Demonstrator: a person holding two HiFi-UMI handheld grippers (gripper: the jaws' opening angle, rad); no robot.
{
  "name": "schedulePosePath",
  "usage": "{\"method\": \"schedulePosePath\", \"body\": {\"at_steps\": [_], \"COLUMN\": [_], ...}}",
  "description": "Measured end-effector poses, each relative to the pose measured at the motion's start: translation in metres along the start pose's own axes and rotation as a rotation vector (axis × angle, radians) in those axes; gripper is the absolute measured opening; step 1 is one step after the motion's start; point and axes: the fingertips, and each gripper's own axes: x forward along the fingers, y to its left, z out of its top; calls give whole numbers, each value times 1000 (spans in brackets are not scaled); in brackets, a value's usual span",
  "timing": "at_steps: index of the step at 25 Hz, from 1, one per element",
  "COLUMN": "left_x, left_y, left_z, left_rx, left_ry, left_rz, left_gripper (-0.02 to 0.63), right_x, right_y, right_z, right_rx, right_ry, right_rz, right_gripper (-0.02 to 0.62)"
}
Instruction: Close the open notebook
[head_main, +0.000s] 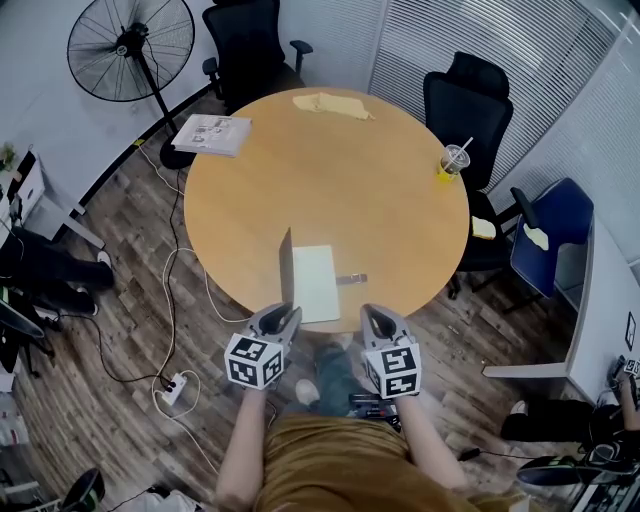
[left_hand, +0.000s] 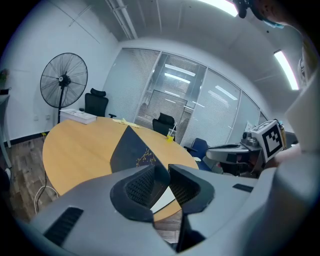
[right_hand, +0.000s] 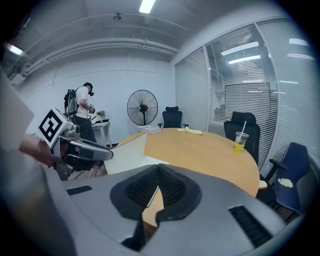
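Open notebook (head_main: 316, 284) lies at near rim of bench (head_main: 340, 170), dead ahead, between both hands. Spine runs near-to-far; white page flat, dark cover (left_hand: 131, 149) upright along spine's left side. Nearer: left hand-held gripper (head_main: 284, 314), at cover's near corner, jaws narrowly parted, nothing pinched. Just right of page: right hand-held gripper (head_main: 377, 316), jaws pressed together, empty. Judged: cover must tip rightward onto page

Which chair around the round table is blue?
The blue chair at the far right of the head view, with something yellow on its seat. The other two are black: the left chair by the fan, and the middle chair behind the cup.
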Motion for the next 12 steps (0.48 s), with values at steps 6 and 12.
{"method": "schedulePosePath", "body": {"at_steps": [6,12], "left_x": [10,19], "left_y": [-8,-17], "left_z": [-2,-7], "left_rx": [-11,20], "left_ry": [14,41], "left_rz": [-37,-63], "left_gripper": [114,123], "right_x": [2,3], "right_y": [-7,-10], "right_z": [-2,-8], "right_rx": [7,20], "right_ry": [8,17], "right_rz": [-11,-10], "right_gripper": [12,11]}}
